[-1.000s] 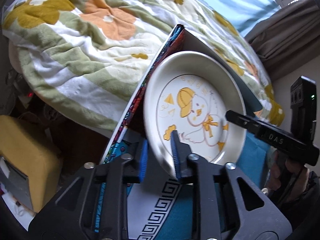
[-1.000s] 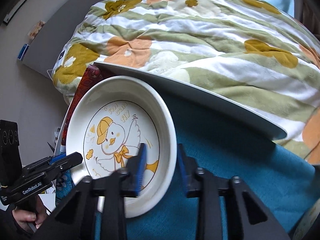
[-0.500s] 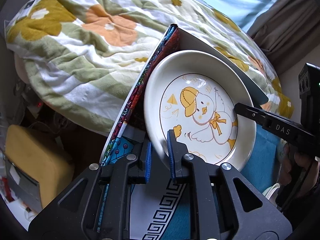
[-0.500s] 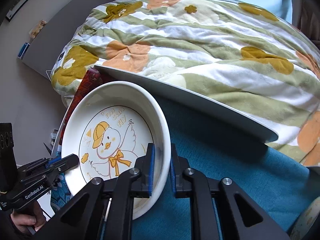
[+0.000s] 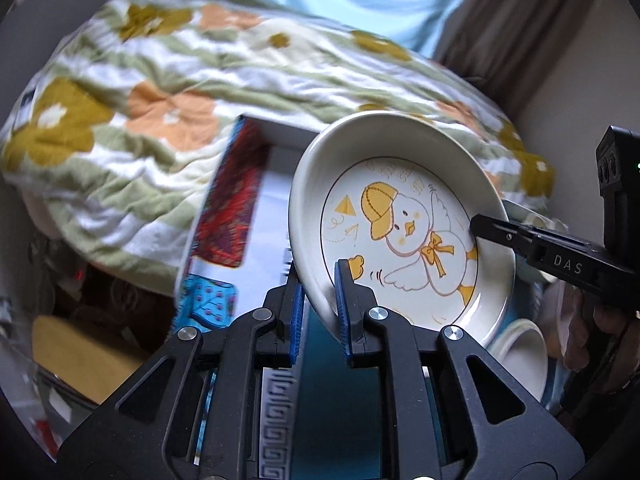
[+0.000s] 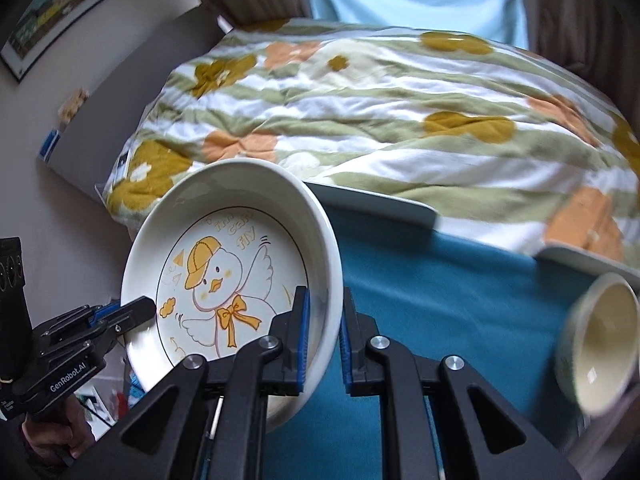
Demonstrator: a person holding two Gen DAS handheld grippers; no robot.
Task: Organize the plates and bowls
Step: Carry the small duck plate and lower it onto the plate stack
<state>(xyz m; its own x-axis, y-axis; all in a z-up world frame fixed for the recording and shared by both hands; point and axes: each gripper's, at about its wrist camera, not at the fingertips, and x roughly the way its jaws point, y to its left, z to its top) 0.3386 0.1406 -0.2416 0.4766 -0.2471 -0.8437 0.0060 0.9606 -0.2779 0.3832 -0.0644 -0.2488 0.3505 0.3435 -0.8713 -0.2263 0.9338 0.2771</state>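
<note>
Both clamped on the round white ceramic duck-print plate [image 5: 400, 236]: left gripper [image 5: 320, 292] on its left rim, right gripper [image 6: 323, 320] on the right rim. Plate tilted, above the teal cloth [image 6: 440, 296].

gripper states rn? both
Left gripper: shut on the duck plate rim.
Right gripper: shut on the opposite rim of that plate.

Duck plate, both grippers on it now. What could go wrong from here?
1. The duck plate is tilted, and the left gripper and right gripper each pinch only its rim; it could slip or pivot.
2. If the hands pull unevenly, the rim may twist free.
3. A cream bowl sits close on the right; lowering could knock it.
</note>
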